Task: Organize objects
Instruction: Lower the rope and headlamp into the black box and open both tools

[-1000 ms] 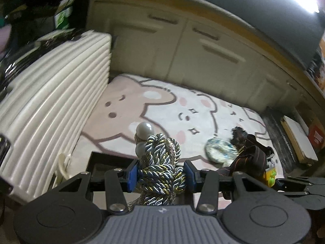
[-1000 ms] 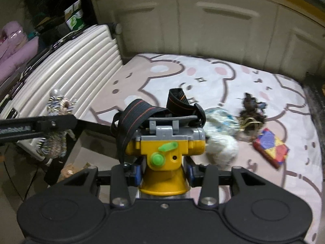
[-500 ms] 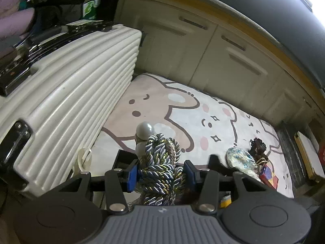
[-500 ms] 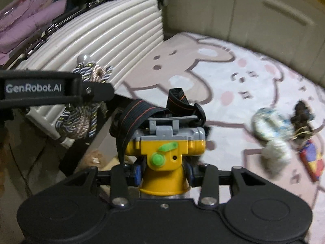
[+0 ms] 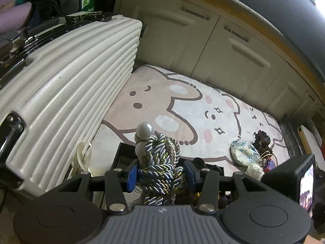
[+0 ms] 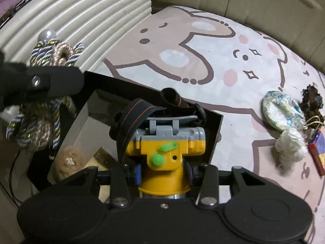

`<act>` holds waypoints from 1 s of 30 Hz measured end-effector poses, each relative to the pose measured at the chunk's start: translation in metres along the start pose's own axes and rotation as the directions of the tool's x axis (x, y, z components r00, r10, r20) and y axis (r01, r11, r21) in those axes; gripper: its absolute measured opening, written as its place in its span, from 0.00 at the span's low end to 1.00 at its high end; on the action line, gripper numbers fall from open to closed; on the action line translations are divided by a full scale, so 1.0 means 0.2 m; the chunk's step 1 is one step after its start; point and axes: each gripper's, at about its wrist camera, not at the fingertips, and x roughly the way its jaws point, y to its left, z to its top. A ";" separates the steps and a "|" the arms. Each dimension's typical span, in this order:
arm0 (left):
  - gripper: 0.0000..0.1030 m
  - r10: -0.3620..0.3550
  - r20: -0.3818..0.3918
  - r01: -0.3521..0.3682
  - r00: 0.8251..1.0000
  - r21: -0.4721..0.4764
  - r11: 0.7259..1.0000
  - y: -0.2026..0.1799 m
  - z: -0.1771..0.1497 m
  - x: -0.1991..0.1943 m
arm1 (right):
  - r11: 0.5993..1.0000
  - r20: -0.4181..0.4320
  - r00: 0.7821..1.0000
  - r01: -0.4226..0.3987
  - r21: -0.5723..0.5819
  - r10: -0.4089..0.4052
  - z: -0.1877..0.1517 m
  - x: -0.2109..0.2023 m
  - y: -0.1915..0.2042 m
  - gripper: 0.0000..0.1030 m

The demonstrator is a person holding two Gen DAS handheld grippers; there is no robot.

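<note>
My right gripper (image 6: 163, 171) squeezes the yellow headlamp (image 6: 165, 152) low in the middle of the frame, right over the black box (image 6: 213, 140). It is hard plastic and a bit slippery, I think, so the fat yellow body is the best place to pinch; the floppy strap (image 6: 132, 120) can snag. My left gripper (image 5: 160, 175) hugs the soft rope bundle (image 5: 160, 162) around its middle. I think it is light and squishy.

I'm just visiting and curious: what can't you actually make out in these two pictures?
- Bottom of the black box: right view, hidden by the yellow headlamp and the tongs.
- Lower end of the rope bundle: left view, behind the tongs' grey body.
- Dark clump on the rug: both views, too small and blurred to identify.
- Colourful flat box: right view, cut off by the dark edge.
</note>
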 end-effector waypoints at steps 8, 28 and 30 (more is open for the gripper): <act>0.46 -0.016 -0.058 0.017 0.998 0.025 1.000 0.01 -0.02 0.04 | 0.998 0.050 0.997 -0.050 -0.043 0.052 0.03 -0.10 -0.04 0.52; 0.46 -0.156 -0.351 0.246 0.923 0.228 0.942 -0.28 -0.22 0.23 | 0.977 0.119 0.986 -0.138 0.161 0.120 0.00 -0.37 -0.46 0.45; 0.46 -0.157 -0.375 0.263 0.914 0.250 0.932 -0.32 -0.24 0.26 | 0.977 0.118 0.986 -0.138 0.163 0.120 0.00 -0.36 -0.47 0.45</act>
